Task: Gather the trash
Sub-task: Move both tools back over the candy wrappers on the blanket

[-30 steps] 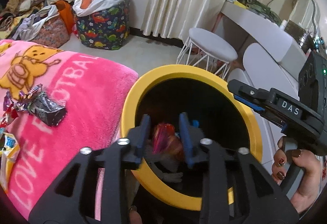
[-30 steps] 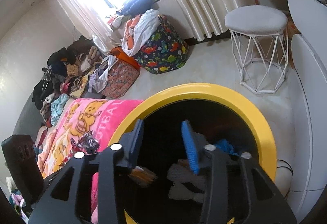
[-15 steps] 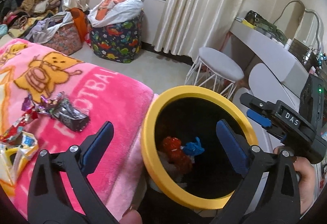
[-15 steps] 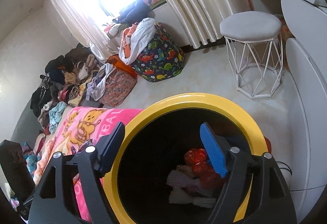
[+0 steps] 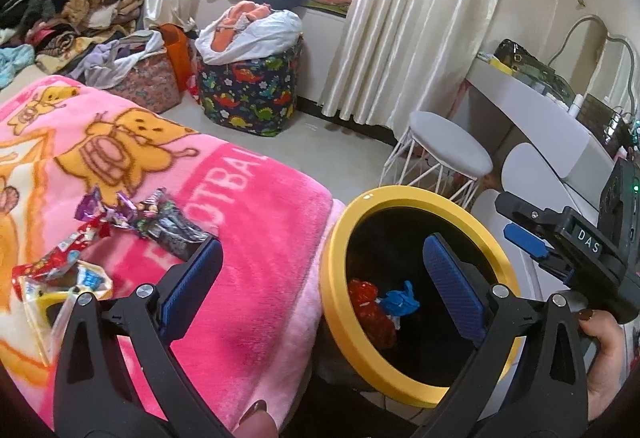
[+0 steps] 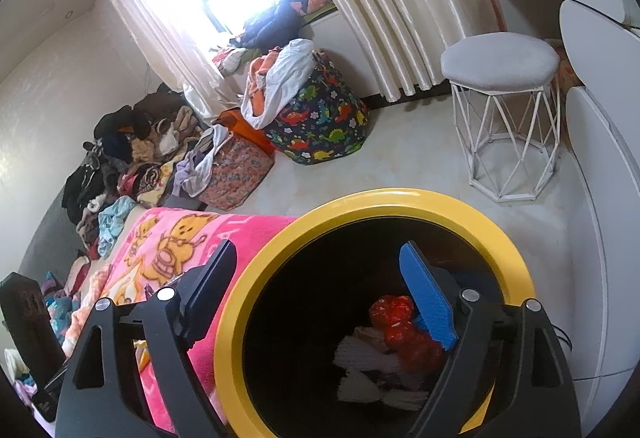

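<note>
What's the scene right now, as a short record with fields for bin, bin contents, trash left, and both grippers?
bin: black trash bin with yellow rim, beside the pink blanket
bin contents: red wrapper, blue wrapper, white crumpled paper
trash left: snack wrappers on the blanket
left gripper: open, empty, jaws just opened
right gripper: open, empty, over the bin, jaws just opened

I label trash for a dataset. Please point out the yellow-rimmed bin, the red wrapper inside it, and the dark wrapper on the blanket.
Yellow-rimmed bin [image 5: 334,290], left wrist view, left rim.
Red wrapper [image 5: 366,302], left wrist view, middle.
Dark wrapper [image 5: 176,234], left wrist view, middle.
</note>
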`<state>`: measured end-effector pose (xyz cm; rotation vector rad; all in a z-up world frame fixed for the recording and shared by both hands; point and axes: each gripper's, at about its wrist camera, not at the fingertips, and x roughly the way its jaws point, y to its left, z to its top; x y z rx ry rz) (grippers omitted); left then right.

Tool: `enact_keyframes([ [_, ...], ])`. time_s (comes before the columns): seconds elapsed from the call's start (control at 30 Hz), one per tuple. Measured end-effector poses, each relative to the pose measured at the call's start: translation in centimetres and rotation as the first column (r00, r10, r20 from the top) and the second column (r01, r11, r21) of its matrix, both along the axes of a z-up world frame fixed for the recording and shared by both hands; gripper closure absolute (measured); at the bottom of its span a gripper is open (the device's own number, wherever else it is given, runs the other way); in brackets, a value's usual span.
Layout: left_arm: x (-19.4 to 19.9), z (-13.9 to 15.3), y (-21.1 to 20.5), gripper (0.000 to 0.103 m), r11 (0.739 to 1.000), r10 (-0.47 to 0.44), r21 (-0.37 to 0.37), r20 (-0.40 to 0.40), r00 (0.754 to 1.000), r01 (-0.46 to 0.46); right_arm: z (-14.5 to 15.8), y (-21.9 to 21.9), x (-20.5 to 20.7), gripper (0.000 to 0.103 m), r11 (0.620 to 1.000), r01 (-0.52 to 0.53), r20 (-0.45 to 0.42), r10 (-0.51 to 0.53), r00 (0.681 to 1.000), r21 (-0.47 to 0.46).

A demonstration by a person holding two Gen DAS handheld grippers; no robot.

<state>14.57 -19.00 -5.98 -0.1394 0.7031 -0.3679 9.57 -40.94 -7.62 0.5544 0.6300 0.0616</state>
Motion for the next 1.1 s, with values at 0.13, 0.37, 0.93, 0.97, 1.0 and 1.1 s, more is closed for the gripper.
enact_keyframes([
  [0.13,-0.2,0.2,0.9,0.011,1.000,0.022,0.000,0.014,1.000,-0.022,0.3,0.8,0.3,0.022,1.000,-0.021,0.011,0.021,1.000,-0.016],
  [0.37,-0.1,0.7,2.9,0.011,0.998,0.054,-0.014,0.025,0.998,-0.054,0.8,2.1,0.7,0.022,0.998,-0.055,0.018,0.056,0.998,-0.034],
  [0.93,-0.1,1.6,8.6,0.011,0.985,0.170,-0.046,0.051,0.984,-0.168,3.0,8.6,1.4,0.021,0.982,-0.153,0.053,0.160,0.986,-0.113],
  [0.97,-0.2,1.7,8.9,0.011,0.983,0.177,-0.048,0.053,0.983,-0.175,3.1,9.0,1.4,0.021,0.980,-0.161,0.056,0.168,0.984,-0.118],
  [1.0,-0.2,1.8,9.2,0.011,0.982,0.184,-0.049,0.056,0.981,-0.181,3.2,9.6,1.4,0.021,0.978,-0.166,0.059,0.175,0.983,-0.124],
  [1.1,-0.3,1.9,10.5,0.011,0.978,0.207,-0.053,0.062,0.976,-0.203,3.4,10.7,1.6,0.021,0.973,-0.187,0.062,0.197,0.979,-0.137],
])
